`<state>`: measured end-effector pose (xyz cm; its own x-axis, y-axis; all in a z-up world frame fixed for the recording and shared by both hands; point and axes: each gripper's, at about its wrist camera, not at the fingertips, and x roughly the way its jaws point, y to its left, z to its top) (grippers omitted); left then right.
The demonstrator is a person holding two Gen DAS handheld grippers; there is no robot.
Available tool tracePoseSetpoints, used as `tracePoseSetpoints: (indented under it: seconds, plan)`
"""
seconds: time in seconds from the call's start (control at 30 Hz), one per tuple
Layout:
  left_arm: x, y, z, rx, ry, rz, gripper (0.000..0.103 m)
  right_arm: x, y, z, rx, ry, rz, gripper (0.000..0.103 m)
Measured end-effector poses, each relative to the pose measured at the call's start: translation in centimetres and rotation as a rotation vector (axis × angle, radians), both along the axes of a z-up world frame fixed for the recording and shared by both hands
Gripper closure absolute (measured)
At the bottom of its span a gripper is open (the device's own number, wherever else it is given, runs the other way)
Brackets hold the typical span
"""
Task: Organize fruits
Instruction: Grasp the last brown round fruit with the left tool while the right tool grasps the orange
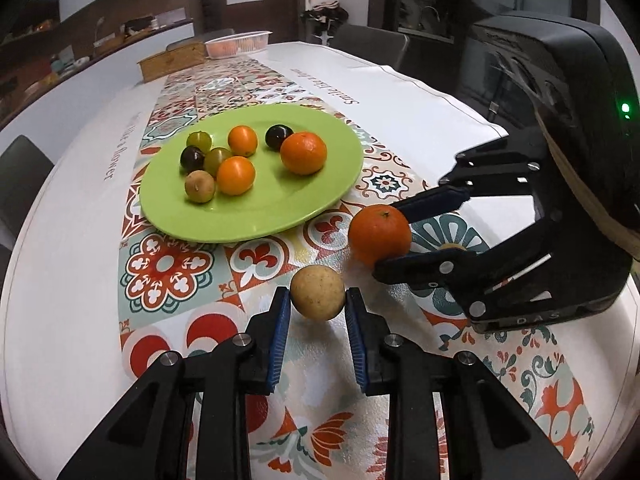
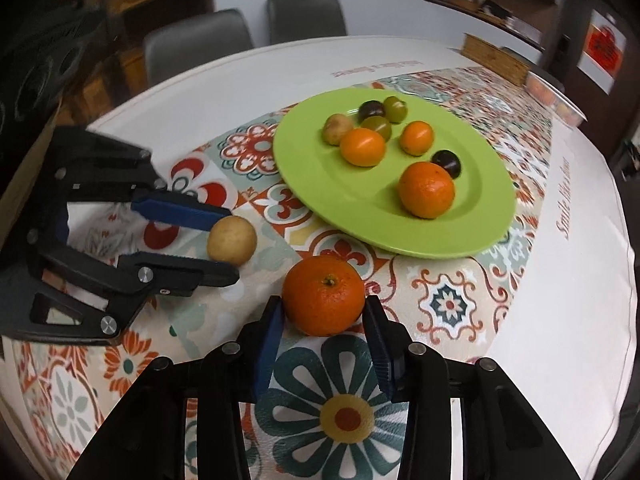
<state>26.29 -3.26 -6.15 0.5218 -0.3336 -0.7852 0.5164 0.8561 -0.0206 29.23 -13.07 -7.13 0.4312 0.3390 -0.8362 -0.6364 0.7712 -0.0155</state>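
Note:
A green plate (image 1: pixel 256 220) (image 2: pixel 492 200) on the patterned runner holds several fruits: a large orange (image 1: pixel 303 153) (image 2: pixel 426 189), small oranges, dark and green grapes and a tan fruit. My left gripper (image 1: pixel 318 300) (image 2: pixel 230 242) is open, its blue pads on either side of a tan round fruit (image 1: pixel 317 293) (image 2: pixel 232 240) lying on the runner. My right gripper (image 2: pixel 324 312) (image 1: pixel 390 238) is open around an orange (image 2: pixel 324 295) (image 1: pixel 379 234) resting on the runner, with the fingers close to its sides.
A wooden box (image 1: pixel 172 60) (image 2: pixel 496 58) and a clear tub of fruit (image 1: pixel 238 43) stand at the far end of the table. Grey chairs (image 2: pixel 240 40) stand along the table's edge. White cloth (image 1: pixel 60 280) flanks the runner.

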Motion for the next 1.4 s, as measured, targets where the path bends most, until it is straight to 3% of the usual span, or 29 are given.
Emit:
tracePoseSetpoints:
  seconds: [0.43, 0.87, 1.4]
  plan:
    - [-1.8, 0.8, 2.9, -0.064, -0.042, 0.088, 0.075, -2.2, -1.1, 2.8, 0.1, -0.073, -0.124, 0.061]
    - [-3.3, 1.0, 7.0, -0.09, -0.141, 0.137, 0.075, -3.5, -2.2, 6.7, 0.168, -0.178, -0.222, 0.061]
    - [-1.5, 0.6, 10.6, -0.112, -0.196, 0.18, 0.075, -3.3, -3.2, 10.7, 0.204, -0.277, -0.296, 0.061]
